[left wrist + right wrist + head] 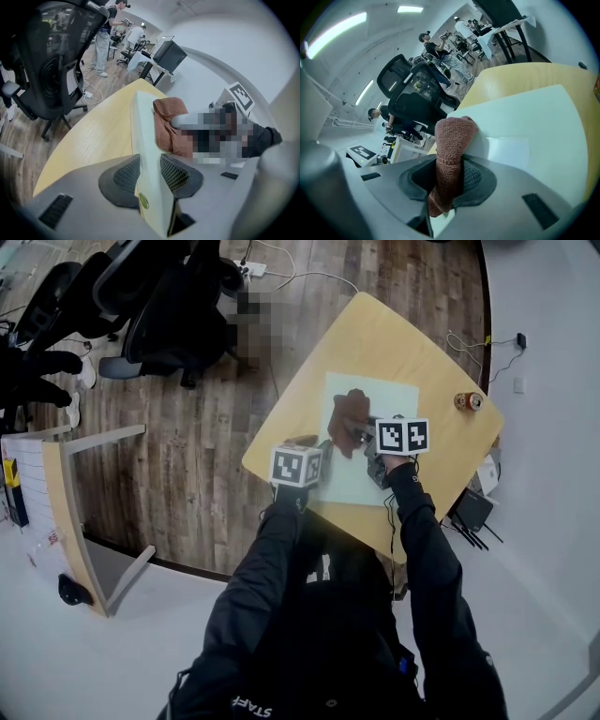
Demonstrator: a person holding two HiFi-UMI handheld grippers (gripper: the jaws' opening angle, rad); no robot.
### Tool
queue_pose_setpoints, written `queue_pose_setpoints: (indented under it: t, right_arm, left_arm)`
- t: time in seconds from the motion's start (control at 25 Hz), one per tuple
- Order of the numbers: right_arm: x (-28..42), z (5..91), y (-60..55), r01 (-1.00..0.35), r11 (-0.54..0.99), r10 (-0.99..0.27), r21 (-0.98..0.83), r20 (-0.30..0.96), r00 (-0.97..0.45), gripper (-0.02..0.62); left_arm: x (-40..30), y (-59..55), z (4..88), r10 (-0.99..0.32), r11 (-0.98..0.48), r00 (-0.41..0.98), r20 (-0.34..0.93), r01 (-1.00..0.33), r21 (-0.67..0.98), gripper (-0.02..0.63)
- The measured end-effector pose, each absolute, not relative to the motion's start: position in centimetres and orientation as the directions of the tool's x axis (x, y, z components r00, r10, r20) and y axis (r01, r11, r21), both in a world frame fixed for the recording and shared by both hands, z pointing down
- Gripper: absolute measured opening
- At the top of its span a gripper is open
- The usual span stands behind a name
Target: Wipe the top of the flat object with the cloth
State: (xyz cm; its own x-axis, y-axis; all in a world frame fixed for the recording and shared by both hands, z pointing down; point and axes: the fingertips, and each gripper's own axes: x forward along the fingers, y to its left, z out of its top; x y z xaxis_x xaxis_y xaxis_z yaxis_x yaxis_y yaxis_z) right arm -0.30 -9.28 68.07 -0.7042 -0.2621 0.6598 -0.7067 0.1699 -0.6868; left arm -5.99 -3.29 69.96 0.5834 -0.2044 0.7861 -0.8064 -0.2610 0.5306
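Note:
A pale green flat board (375, 395) lies on the wooden table (375, 334). A brown knitted cloth (352, 409) rests on the board's near left part. My right gripper (361, 435) is shut on the cloth (452, 136), which it holds bunched against the board (534, 126). My left gripper (319, 454) is at the board's near left edge. In the left gripper view that gripper (149, 168) is shut on the edge of the board (143, 122), with the cloth (168, 124) just beyond it.
A drink can (468, 401) stands near the table's right corner. Black office chairs (159, 306) sit on the wood floor to the left. A white desk (56, 484) is further left. A cable and charger (506, 341) lie on the floor at right.

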Motion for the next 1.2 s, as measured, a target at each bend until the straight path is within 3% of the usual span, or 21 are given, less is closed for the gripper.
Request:
queue_pose_setpoints:
  t: [1.0, 1.2]
  right_arm:
    - [15.2, 68.0, -6.6, -0.811, 0.026, -0.351, -0.585, 0.754, -0.556, 0.111]
    - [15.0, 65.7, -6.5, -0.804, 0.056, -0.373, -0.591, 0.735, -0.566, 0.109]
  left_arm:
    - [-5.7, -3.1, 69.9, -0.181, -0.268, 0.558, 0.810, -0.821, 0.505, 0.149]
    - [-5.6, -3.2, 69.9, -0.181, -0.267, 0.569, 0.802, -0.813, 0.517, 0.149]
